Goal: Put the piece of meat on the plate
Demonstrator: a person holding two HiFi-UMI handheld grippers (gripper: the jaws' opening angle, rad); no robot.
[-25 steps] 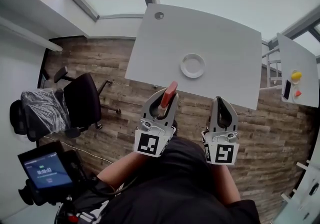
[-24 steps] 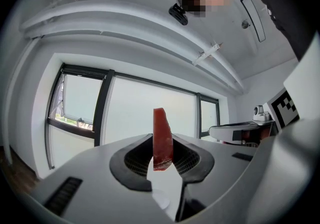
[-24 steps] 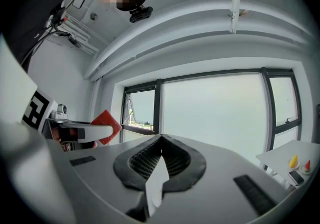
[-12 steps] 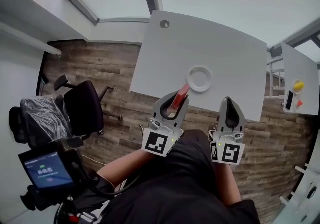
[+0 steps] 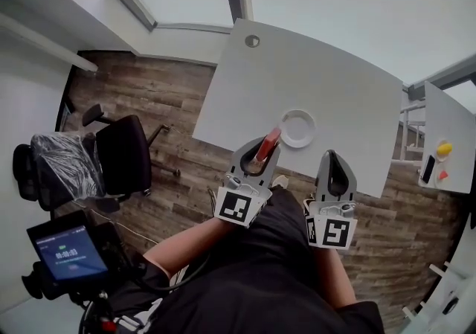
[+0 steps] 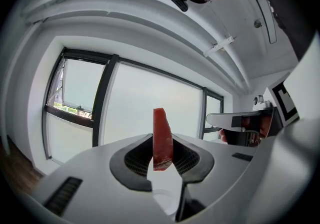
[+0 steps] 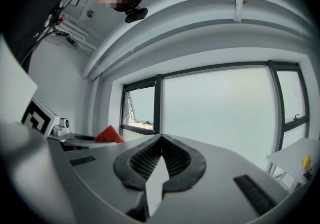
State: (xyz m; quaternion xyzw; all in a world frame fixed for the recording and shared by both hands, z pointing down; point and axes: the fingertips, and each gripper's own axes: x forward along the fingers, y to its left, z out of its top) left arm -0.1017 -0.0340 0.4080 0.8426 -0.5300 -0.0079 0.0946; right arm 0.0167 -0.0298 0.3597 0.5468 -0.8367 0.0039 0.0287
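1. Currently the meat point(image 6: 162, 140) stands upright as a thin red slab clamped between the jaws of the left gripper point(image 5: 268, 143). It hangs over the near edge of the table point(image 5: 327, 65), just short of the plate point(image 5: 283, 129).
2. Only the lower part of the slab sits between the pads and most of it rises free above them, so a jolt or a quick roll of the wrist could make it pivot or slide out.
3. If the jaws open from here, the meat probably lands on bare table or drops past the edge to the floor, because it is not yet over the plate.
4. A low approach could catch the rim, and the plate looks light enough to skid.
5. The right gripper point(image 7: 161, 140) is closed on nothing and rides just beside the left one. Drifting inward, it could bump the left gripper or the plate.
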